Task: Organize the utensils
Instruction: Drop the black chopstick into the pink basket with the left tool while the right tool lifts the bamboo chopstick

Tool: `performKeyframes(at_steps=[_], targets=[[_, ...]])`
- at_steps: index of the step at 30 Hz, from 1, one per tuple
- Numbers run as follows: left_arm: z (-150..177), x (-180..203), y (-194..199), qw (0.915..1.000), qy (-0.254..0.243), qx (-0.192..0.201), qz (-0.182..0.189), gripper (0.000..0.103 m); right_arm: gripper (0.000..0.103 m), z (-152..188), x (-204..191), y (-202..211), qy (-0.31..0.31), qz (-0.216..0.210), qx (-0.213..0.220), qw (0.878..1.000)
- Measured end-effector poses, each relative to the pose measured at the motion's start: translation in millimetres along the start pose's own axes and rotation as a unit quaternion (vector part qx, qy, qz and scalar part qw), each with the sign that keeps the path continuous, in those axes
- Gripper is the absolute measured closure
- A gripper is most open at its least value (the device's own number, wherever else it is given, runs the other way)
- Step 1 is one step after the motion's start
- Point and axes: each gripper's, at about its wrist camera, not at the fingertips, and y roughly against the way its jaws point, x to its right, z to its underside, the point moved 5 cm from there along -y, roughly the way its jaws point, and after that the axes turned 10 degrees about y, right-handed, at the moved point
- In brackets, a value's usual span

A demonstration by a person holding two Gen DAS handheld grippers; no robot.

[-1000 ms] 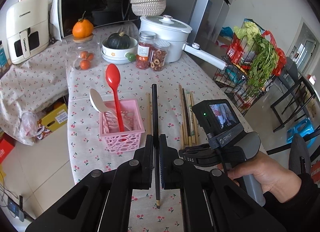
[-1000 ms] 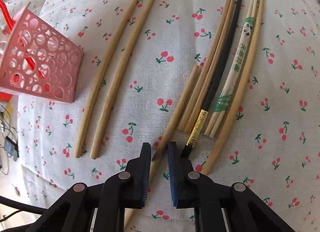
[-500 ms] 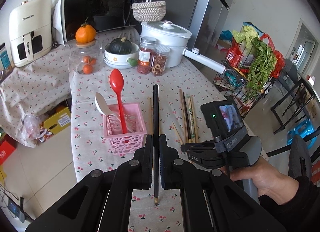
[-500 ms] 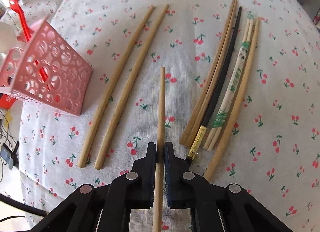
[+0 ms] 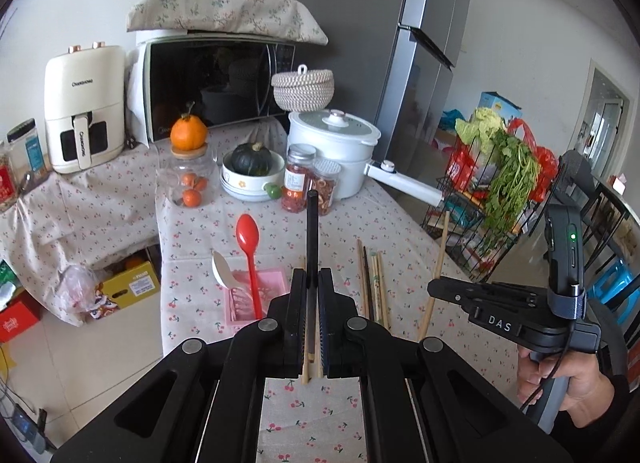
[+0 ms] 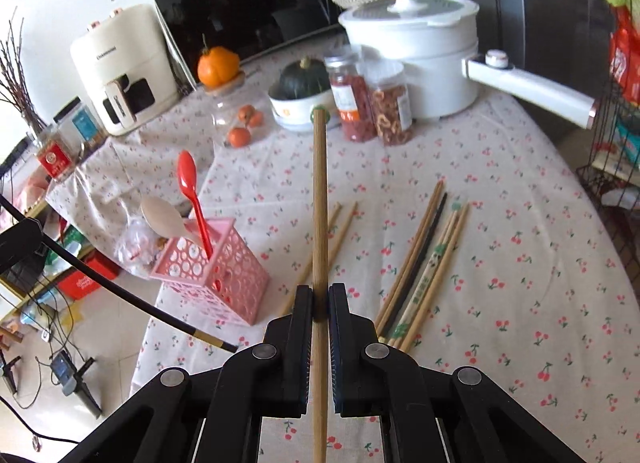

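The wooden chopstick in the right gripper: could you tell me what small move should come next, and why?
Probably carry the wooden chopstick left over the pink basket and tip it in. The right gripper is shut on it, and the basket already holds the red spoon.

We found the table (image 6: 500,191) covered by a cherry-print cloth. Directly on it stood a pink perforated basket (image 6: 224,275) near the left edge, with two bare wooden chopsticks (image 6: 340,231) lying just beside it. Further right lay a loose bundle of chopsticks (image 6: 424,259) — wooden, one black, one pair in a paper sleeve. At the far end stood a white pot (image 6: 416,35), two jars (image 6: 372,103), a bowl (image 6: 296,107) and a glass jar (image 6: 236,119).
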Motion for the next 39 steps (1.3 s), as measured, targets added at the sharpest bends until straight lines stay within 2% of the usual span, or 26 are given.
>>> performKeyframes(at_steps=[3,8,14,20,29,34,39], targets=[[-13,7,11,0.9995,-0.012,0.028,-0.001,0.098,0.098,-15,-1,13,0.002,-0.004,0.029,1.0],[-37,8,27,0.9956,-0.021,0.088,-0.025,0.098,0.098,-40,-2,31,-0.002,-0.013,0.069,0.998],[-55,-5,27,0.9937,0.01,0.105,-0.037,0.098,0.098,-60,-3,36,-0.014,-0.025,0.099,0.995],[-66,-17,23,0.9897,0.022,0.125,-0.066,0.098,0.098,-73,-3,34,-0.03,-0.041,0.113,0.992],[-65,-25,-6,0.9899,0.013,0.107,-0.091,0.098,0.098,-88,-8,17,-0.041,-0.06,0.119,0.99],[-57,-29,-37,0.9948,0.021,0.051,-0.086,0.098,0.098,-93,-16,8,-0.043,-0.072,0.124,0.989],[-49,-36,-69,0.995,0.019,0.009,-0.098,0.098,0.098,-95,-23,-2,-0.045,-0.078,0.122,0.988]])
